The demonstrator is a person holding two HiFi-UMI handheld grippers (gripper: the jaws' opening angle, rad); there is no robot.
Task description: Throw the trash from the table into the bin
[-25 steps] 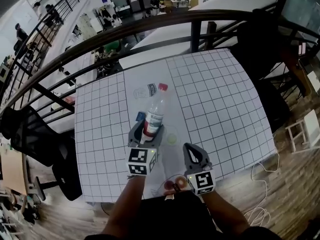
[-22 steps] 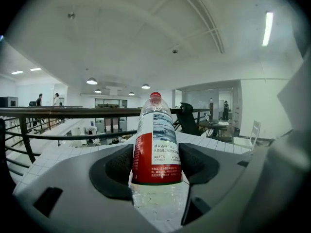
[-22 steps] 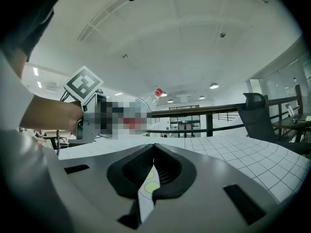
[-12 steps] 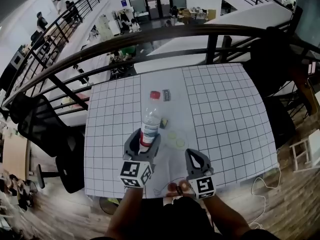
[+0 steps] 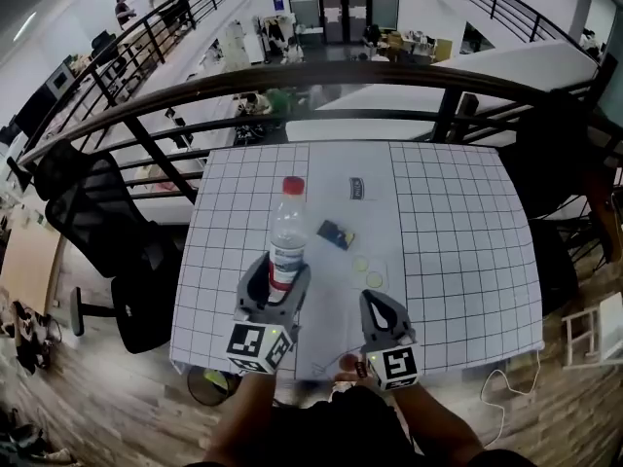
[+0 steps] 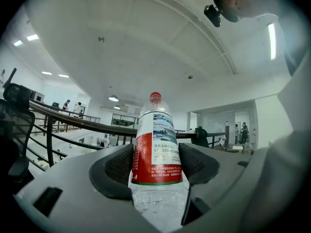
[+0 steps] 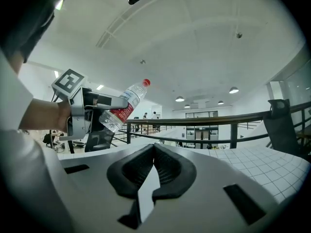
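two pads of the left gripper (image 5: 274,283) pinch the plastic bottle (image 5: 288,230) at its red label. the bottle stands upright, red cap on top, lifted over the near part of the table (image 5: 458,251). just beside it, the right gripper (image 5: 381,311) has its jaws pressed together on nothing. the bin (image 5: 207,385), i'd judge, is the dark round tub on the floor by the table's near left corner, below and a little left of the bottle, so the left hand is nearer. beyond lie a dark wrapper (image 5: 337,233), two pale discs (image 5: 368,271) and a printed slip (image 5: 358,189). the table edge sits between bottle and bin; a black chair (image 5: 97,232) stands off left.
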